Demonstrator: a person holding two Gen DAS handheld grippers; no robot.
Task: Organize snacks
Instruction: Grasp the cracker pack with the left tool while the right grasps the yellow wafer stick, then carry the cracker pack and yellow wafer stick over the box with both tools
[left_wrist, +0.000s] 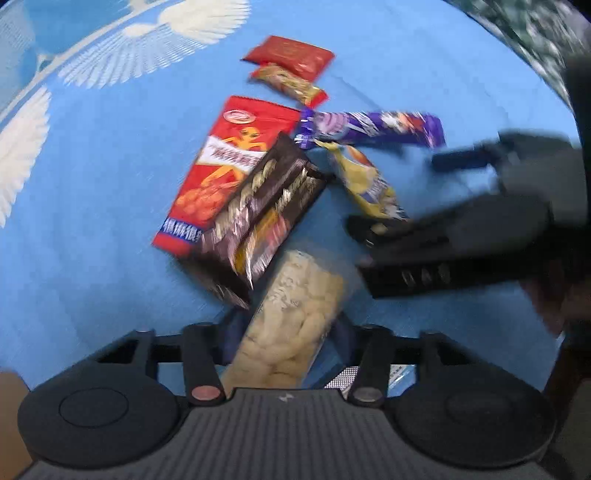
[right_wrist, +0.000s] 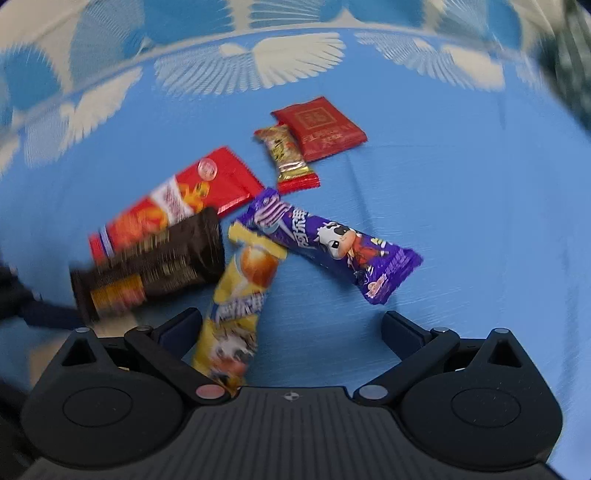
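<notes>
Snacks in crinkly, light, slippery wrappers lay on the blue cloth. Your left tool (left_wrist: 286, 332) pinched the clear biscuit pack (left_wrist: 291, 325) by its sides; your right tool (right_wrist: 290, 332) was spread around the yellow bar (right_wrist: 236, 314). Grip such packs mid-length, gently.

Blue tablecloth (right_wrist: 461, 221): matt woven cloth. Purple wrapper (right_wrist: 332, 243) on it: glossy plastic film. Right gripper (right_wrist: 290, 332): matt black plastic.
</notes>
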